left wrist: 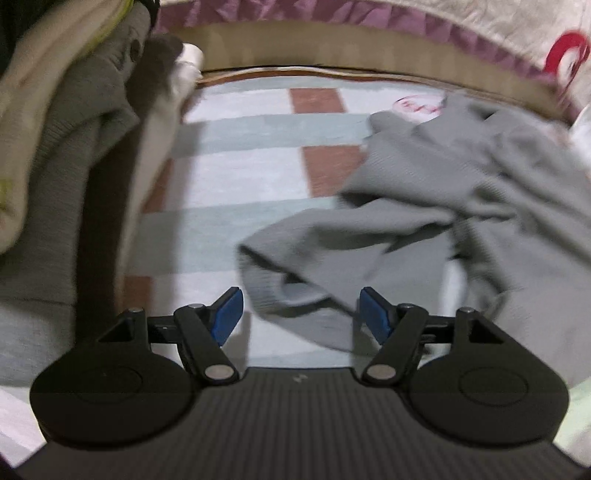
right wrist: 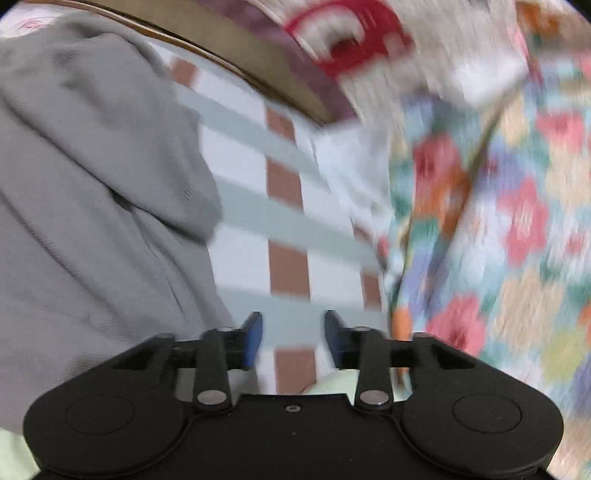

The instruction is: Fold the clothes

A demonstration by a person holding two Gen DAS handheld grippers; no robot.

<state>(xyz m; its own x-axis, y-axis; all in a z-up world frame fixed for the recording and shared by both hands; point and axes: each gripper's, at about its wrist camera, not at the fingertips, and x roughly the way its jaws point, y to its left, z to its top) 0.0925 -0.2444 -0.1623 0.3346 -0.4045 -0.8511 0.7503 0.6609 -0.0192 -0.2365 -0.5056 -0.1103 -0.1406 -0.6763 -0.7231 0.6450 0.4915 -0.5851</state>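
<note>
A crumpled grey knit garment (left wrist: 424,206) lies on a checked bedsheet (left wrist: 251,177). One ribbed end of it reaches toward my left gripper (left wrist: 301,314), which is open and empty, with the cloth just ahead between the blue pads (left wrist: 229,314). In the right wrist view the same grey garment (right wrist: 92,184) fills the left side. My right gripper (right wrist: 293,338) is open and empty over the bare checked sheet (right wrist: 258,206), just right of the garment's edge. Both views are blurred.
A pile of beige, grey and white clothes (left wrist: 74,129) stands at the left. A floral quilt (right wrist: 498,221) lies at the right. A tan headboard edge (left wrist: 332,48) and purple cloth (left wrist: 277,14) run along the back, with a white and red fabric (right wrist: 351,37).
</note>
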